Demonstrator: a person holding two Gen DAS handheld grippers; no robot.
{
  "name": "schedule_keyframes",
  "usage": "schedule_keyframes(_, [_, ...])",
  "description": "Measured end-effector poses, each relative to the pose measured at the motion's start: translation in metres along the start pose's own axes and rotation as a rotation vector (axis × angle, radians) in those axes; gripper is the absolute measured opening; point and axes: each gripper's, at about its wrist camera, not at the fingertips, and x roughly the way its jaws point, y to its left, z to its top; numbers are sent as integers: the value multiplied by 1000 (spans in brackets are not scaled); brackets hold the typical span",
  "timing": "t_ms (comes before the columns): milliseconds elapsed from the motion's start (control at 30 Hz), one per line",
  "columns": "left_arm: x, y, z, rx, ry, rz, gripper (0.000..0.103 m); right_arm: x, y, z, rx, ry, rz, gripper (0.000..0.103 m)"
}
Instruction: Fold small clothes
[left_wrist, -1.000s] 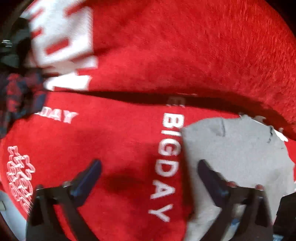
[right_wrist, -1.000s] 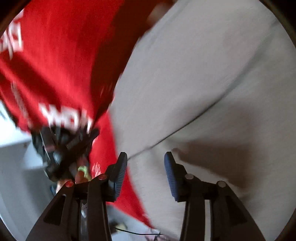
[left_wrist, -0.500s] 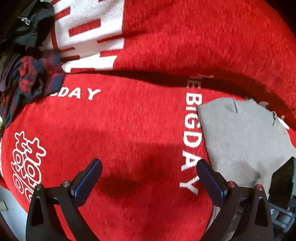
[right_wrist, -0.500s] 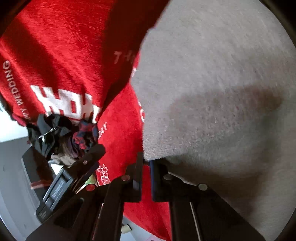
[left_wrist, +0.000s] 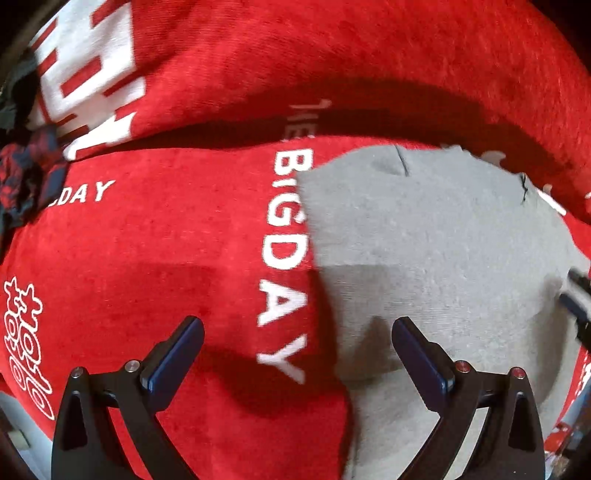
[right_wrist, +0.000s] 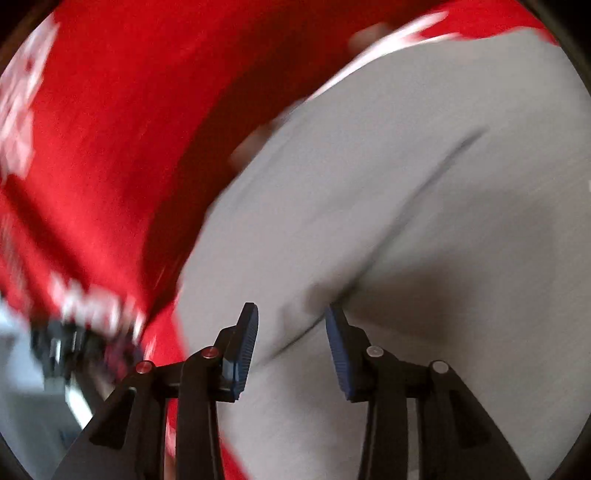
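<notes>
A small grey garment (left_wrist: 436, 251) lies flat on a red towel (left_wrist: 155, 251) printed with white "BIGDAY" lettering. My left gripper (left_wrist: 297, 339) is open wide and empty, just above the garment's left edge where grey meets red. In the right wrist view the grey garment (right_wrist: 406, 192) fills most of the frame and has a crease or fold line. My right gripper (right_wrist: 291, 332) is open, close over the cloth, with nothing between its jaws. The right view is blurred by motion.
A dark red-and-navy plaid cloth bundle (left_wrist: 26, 177) lies at the far left on the towel. A raised red fold with large white print (left_wrist: 92, 74) runs across the back. Pale floor or table (right_wrist: 22, 387) shows beyond the towel's edge.
My right gripper was shut on the grey garment's edge half a second ago and is now open over the cloth. The grey garment now covers more of the towel near my left gripper.
</notes>
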Motion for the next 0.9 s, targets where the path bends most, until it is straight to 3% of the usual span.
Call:
schedule_keyframes(133, [9, -11, -2, 15, 22, 33, 102, 9, -22, 33, 115, -44, -4, 40])
schedule_keyframes(167, [10, -12, -2, 19, 27, 41, 102, 14, -24, 36, 131, -39, -14, 17])
schedule_keyframes(200, [10, -12, -3, 22, 29, 49, 102, 17, -25, 38, 139, -28, -27, 7])
schedule_keyframes(300, [10, -11, -2, 28, 27, 67, 102, 7, -24, 34, 132, -21, 4, 7])
schedule_keyframes(500, [0, -5, 5, 2, 15, 63, 102, 2, -38, 22, 42, 40, -49, 8])
schedule_keyframes(567, [-6, -4, 10, 6, 1, 58, 102, -7, -33, 22, 5, 23, -103, 14])
schedule_keyframes(733, [5, -18, 6, 69, 19, 110, 102, -31, -13, 23, -155, -75, -163, 14])
schedule_keyframes(833, [11, -20, -2, 53, 17, 107, 102, -10, -12, 27, -208, -1, -178, 14])
schedule_keyframes(900, [11, -16, -7, 22, 31, 101, 102, 0, -20, 30, -213, 21, -207, 8])
